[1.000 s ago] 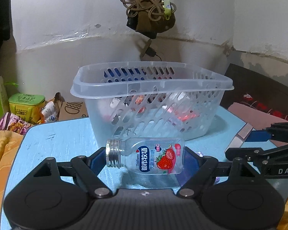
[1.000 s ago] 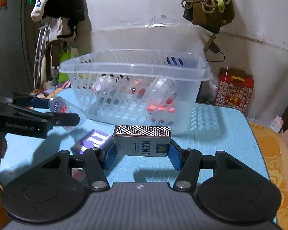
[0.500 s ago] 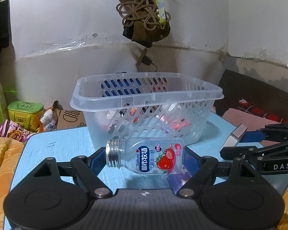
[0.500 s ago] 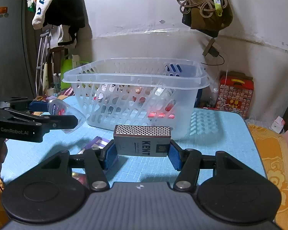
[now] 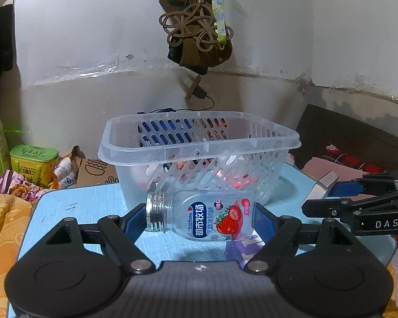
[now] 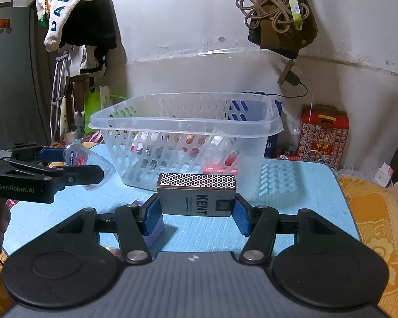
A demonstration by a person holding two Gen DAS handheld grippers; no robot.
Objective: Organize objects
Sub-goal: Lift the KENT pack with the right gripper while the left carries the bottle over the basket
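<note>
My left gripper (image 5: 197, 216) is shut on a clear strawberry-label bottle (image 5: 201, 214), held sideways above the blue table, short of the basket. My right gripper (image 6: 196, 206) is shut on a grey KENT cigarette box (image 6: 196, 194), also held above the table in front of the basket. The clear slotted plastic basket (image 5: 199, 145) stands at the table's far side with several small items inside; it also shows in the right wrist view (image 6: 185, 127). Each gripper shows in the other's view: the right one (image 5: 358, 201), the left one (image 6: 53, 171).
A purple packet (image 5: 248, 246) lies on the blue table (image 5: 74, 206) below the bottle. A green tin (image 5: 33, 161) and a cardboard box (image 5: 96, 171) sit off the table's left. A red box (image 6: 322, 135) stands to the right. Bags hang on the wall above.
Both grippers have risen with their objects still held; the basket now sits lower in both views and its inside shows more.
</note>
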